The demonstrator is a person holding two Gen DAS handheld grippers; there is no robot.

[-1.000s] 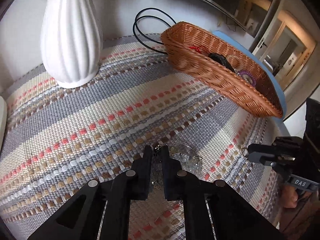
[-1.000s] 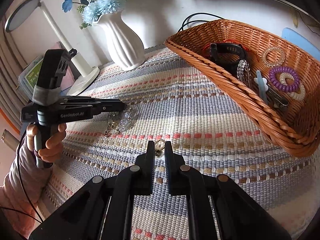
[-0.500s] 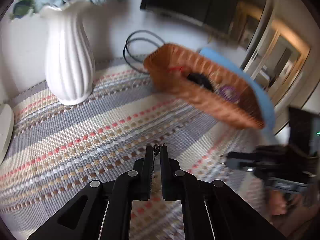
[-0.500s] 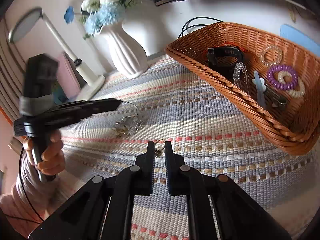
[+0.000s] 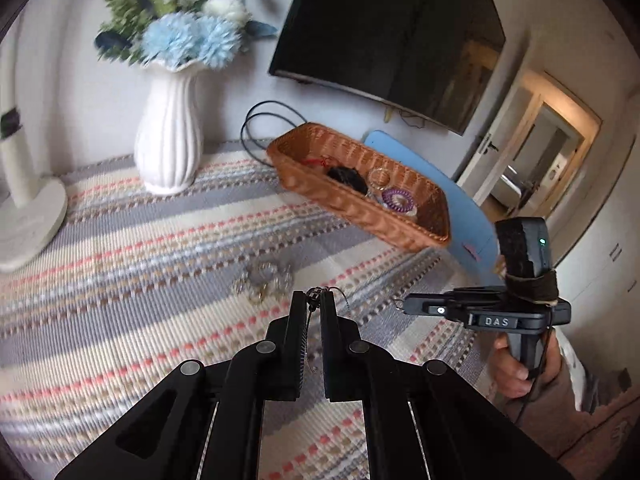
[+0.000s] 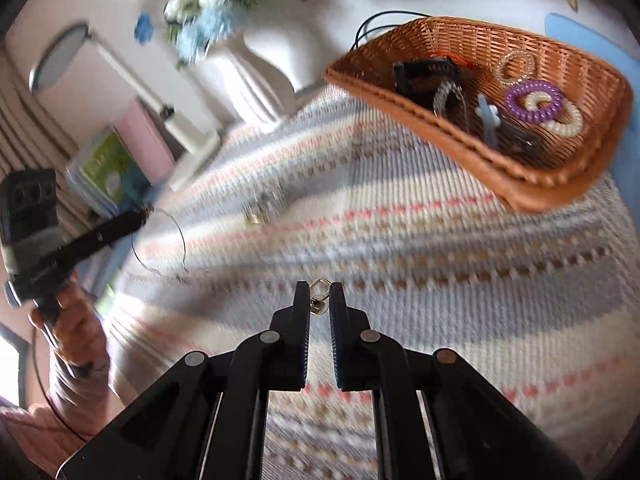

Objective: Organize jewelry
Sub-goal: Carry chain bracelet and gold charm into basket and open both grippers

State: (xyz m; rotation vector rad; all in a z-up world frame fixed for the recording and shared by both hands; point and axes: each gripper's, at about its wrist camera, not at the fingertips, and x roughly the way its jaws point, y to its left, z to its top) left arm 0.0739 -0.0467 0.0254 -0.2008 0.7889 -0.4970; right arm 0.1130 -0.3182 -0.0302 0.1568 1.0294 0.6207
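Left gripper: ribbed black fingers clamped on a thin metal chain. Small dark links are bunched at the tips, and fine wire loops hang off to the side, clear of the table. In the right wrist view I see the same chain as a thin hoop-like loop dangling from the left tips.

Right gripper: fingers pinched on a small silver ring charm, with a tiny pendant hanging from it between the pads. It is held above the woven mat.

The mat is coarse weave in grey and cream bands with coral and tan dashes. A loose cluster of clear crystal-like jewelry lies on it, just ahead of the left tips. It's too blurred to identify the pieces.

The oblong wicker basket sits at the far right of the mat. Inside I see a purple spiral hair tie, a cream spiral one touching it, a clear beaded ring, a light blue clip and a black watch-like strap.

A fluted white ceramic vase with blue and white flowers stands at the back left. The round white lamp base sits beside it.
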